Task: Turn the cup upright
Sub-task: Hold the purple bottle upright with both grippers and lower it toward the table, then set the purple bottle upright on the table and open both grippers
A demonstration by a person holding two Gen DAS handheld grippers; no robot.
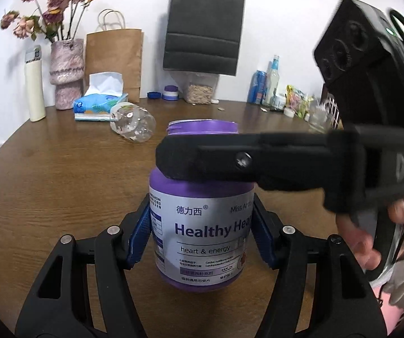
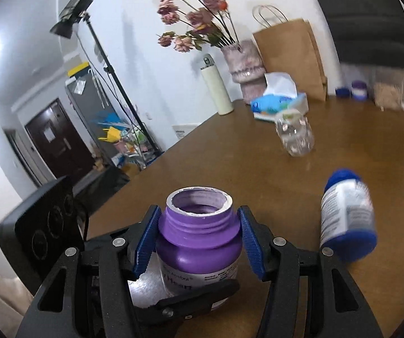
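A purple jar (image 1: 202, 225) with a white "Healthy Heart" label stands upright on the brown table, mouth open at the top; it also shows in the right wrist view (image 2: 199, 239). My left gripper (image 1: 202, 233) is shut on its body, blue pads on both sides. My right gripper (image 2: 199, 239) straddles the jar's neck with a small gap on each side; in the left wrist view one right finger (image 1: 207, 160) crosses the jar's shoulder. A clear plastic cup (image 1: 133, 124) lies on its side further back, also visible in the right wrist view (image 2: 294, 132).
A blue-capped white bottle (image 2: 346, 219) is tilted to the jar's right. Along the back stand a tissue box (image 1: 100, 104), vase of dried flowers (image 1: 66, 73), cream flask (image 1: 34, 84), paper bags (image 1: 114, 62), and cans and bottles (image 1: 269, 84). The table edge (image 2: 145, 169) runs left.
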